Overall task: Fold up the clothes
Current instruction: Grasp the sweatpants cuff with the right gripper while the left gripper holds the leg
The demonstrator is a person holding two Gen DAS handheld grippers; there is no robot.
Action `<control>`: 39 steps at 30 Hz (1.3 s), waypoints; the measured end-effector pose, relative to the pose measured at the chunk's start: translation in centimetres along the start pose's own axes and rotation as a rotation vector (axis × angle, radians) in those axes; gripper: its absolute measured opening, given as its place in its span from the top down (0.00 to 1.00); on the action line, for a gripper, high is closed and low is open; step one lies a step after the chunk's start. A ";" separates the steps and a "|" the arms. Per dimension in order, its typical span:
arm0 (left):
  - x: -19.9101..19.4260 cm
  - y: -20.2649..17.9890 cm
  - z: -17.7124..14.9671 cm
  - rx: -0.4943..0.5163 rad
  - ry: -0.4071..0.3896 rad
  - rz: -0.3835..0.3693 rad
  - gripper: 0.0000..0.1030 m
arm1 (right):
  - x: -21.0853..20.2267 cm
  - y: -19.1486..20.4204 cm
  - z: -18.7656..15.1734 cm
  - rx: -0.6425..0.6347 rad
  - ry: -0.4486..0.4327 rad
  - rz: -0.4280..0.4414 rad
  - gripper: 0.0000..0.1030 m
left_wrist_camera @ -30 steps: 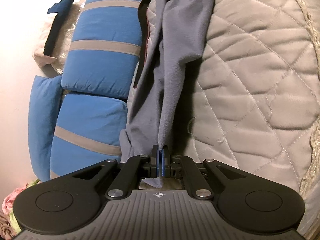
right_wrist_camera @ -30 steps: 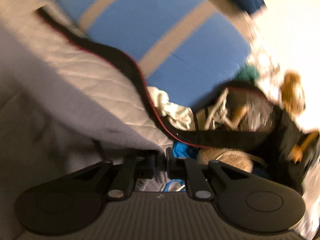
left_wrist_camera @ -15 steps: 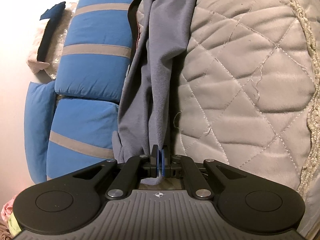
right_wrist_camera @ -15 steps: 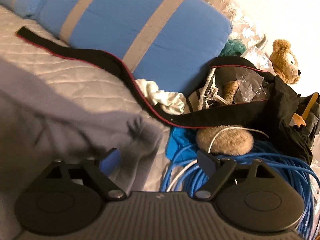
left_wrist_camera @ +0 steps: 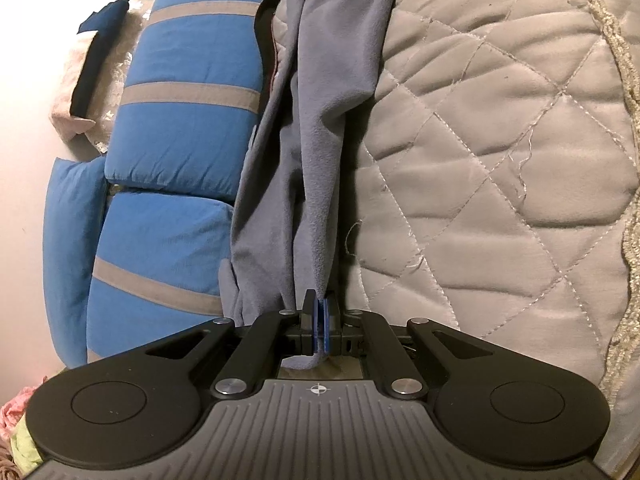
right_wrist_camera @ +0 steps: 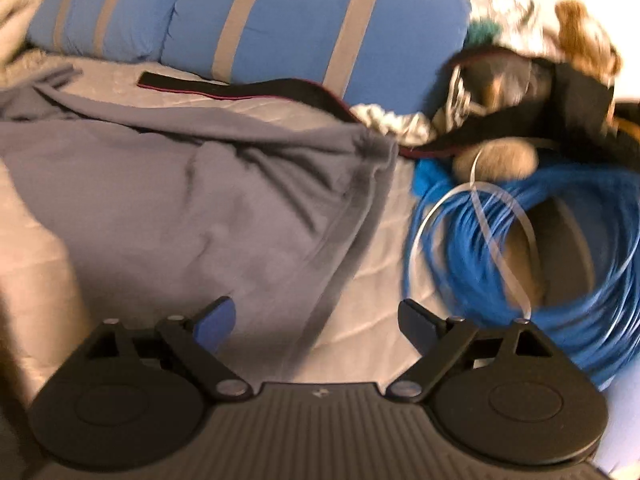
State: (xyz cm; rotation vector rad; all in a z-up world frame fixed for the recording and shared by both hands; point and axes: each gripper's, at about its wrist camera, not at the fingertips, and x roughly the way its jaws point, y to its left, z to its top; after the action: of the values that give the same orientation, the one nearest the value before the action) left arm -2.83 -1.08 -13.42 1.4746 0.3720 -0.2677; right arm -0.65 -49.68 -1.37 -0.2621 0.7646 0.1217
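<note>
Left tongs (left_wrist_camera: pixel 320 326) pinch grey garment (left_wrist_camera: pixel 320 160); right tongs (right_wrist_camera: pixel 316 326) spread.

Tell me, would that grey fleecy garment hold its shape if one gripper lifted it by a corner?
Probably not. The grey fleecy garment hangs in long folds from where the left gripper pinches it, so it looks floppy. It lies rumpled on the quilted bedspread, suggesting soft, light cloth. Its fuzzy surface likely grips rather than slips.
</note>
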 end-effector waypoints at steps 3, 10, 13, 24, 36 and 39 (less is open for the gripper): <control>-0.1 0.2 -0.1 -0.007 -0.011 -0.003 0.98 | -0.9 -0.2 -1.3 0.088 0.012 0.038 0.09; -0.3 -0.2 -0.1 -0.007 -0.018 0.000 0.98 | -4.2 3.6 -4.5 -0.143 -0.069 -0.056 0.10; -0.4 -0.2 -0.1 -0.014 -0.021 -0.001 0.98 | -3.6 6.6 -6.5 -0.382 -0.071 -0.152 0.14; 0.0 -0.5 0.3 -0.025 -0.003 -0.003 0.98 | 0.8 13.7 -14.5 -1.160 -0.176 -0.549 0.39; 0.1 -0.6 0.3 -0.031 0.006 -0.005 0.98 | 1.9 14.1 -15.2 -1.264 -0.165 -0.577 0.36; 0.2 -0.7 0.4 -0.032 0.011 -0.001 0.98 | 2.0 13.8 -15.2 -1.273 -0.177 -0.579 0.44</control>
State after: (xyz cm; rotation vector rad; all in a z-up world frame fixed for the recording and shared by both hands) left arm -2.91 -1.54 -14.17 1.4450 0.3848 -0.2536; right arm -12.18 -40.59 -15.85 -1.6406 0.3151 0.0647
